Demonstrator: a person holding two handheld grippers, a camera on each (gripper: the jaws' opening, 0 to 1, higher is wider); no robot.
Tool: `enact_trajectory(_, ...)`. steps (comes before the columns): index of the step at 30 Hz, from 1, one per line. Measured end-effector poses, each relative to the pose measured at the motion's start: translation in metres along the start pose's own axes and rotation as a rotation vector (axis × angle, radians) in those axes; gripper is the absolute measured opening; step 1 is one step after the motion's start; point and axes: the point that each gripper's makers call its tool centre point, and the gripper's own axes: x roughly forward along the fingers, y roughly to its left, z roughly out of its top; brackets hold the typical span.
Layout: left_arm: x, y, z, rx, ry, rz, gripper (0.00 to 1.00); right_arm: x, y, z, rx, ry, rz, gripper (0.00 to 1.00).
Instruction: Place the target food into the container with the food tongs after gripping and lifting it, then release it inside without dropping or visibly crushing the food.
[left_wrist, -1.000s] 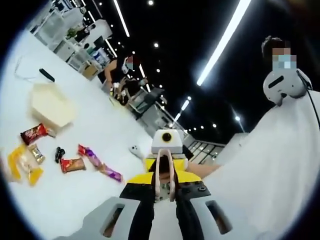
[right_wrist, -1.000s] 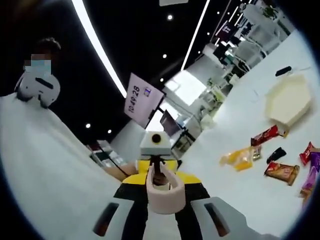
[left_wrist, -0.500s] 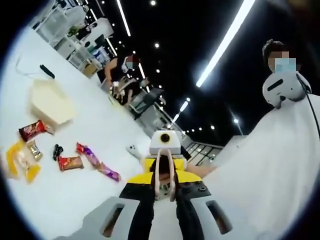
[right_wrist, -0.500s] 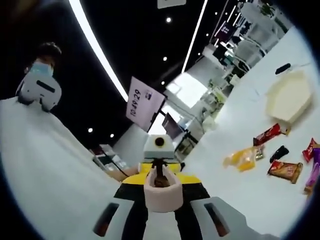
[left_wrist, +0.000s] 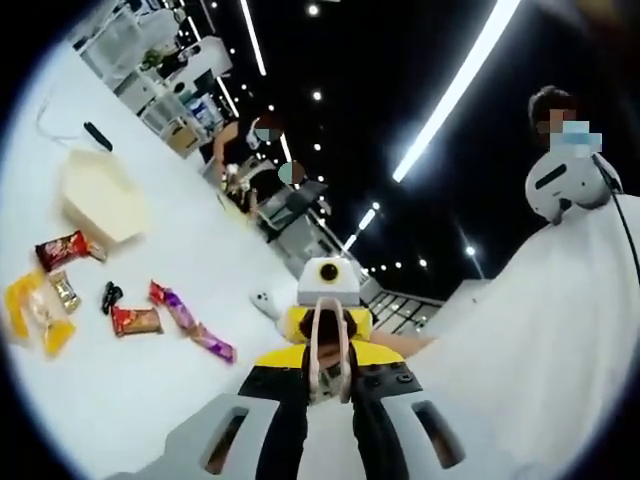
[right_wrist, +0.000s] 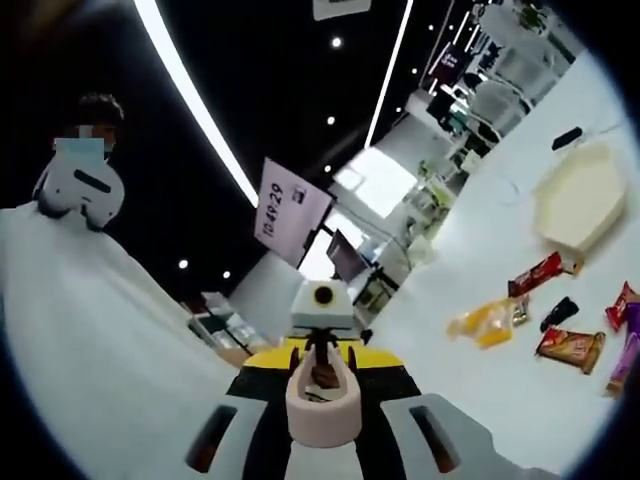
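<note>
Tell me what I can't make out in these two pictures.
- Snack labels: the red wrapper and purple wrapper in the left gripper view are too small to read.
- Small black object, right gripper view: too small to identify.
- Purple wrapper, right gripper view: cut off by the edge.
- Beige container: its rim hides the inside.
</note>
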Motion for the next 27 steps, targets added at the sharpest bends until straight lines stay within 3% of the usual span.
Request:
enact_trajectory(9, 0.005, 0.0, 0.002, -0.012, -0.007, -0.008, 0.12, 0.003, 0.002, 0.004, 0.015, -0.027, 0.001, 0.19)
enact_trajectory(14, 0.008, 0.0, 0.001, -0.034, -0.006, -0.001, 0.27, 0.0, 0.002, 0.004, 0.018, -0.024, -0.008, 0.2)
enact_trajectory(21, 0.008, -0.001, 0.004, -0.04, -0.037, -0.01, 0.32, -0.004, 0.003, 0.007, 0.014, -0.044, -0.018, 0.2)
enact_trajectory(27, 0.002, 0.005, 0.003, -0.037, -0.035, 0.02, 0.39, -0.007, 0.002, 0.011, 0.016, -0.062, -0.022, 0.21)
